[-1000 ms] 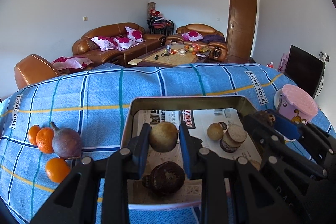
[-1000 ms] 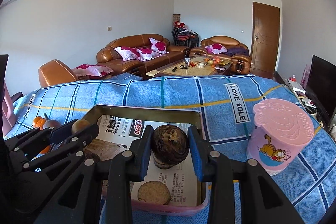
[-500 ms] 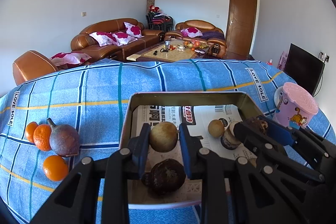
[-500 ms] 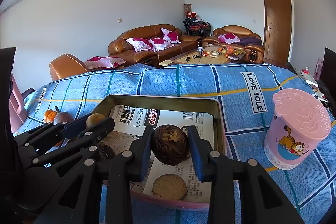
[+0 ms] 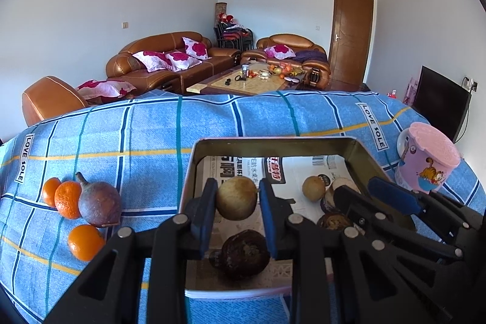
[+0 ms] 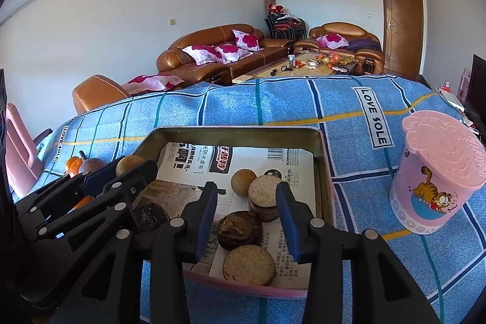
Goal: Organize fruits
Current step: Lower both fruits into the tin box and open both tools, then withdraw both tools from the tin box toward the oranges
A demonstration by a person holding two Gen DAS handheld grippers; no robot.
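A metal tray [image 5: 273, 143] lined with newspaper sits on the blue checked cloth. My left gripper [image 5: 236, 202] is shut on a tan round fruit [image 5: 237, 202] and holds it above the tray. Below it a dark wrinkled fruit [image 5: 244, 255] lies in the tray. My right gripper [image 6: 246, 211] is open over the tray's near right part. A dark brown fruit [image 6: 240, 230] lies in the tray between its fingers, untouched. Beside it are a small tan fruit [image 6: 243, 178], a stacked cut fruit [image 6: 264, 198] and a round cut piece [image 6: 249, 264].
Three oranges [image 5: 68, 199] and a purple-brown fruit [image 5: 99, 204] lie on the cloth left of the tray. A pink lidded cup [image 6: 437, 172] with a cartoon cat stands right of the tray. Sofas and a coffee table are far behind.
My right gripper has opened and let go of the dark brown fruit, which now lies in the tray. My left gripper still holds the tan fruit.
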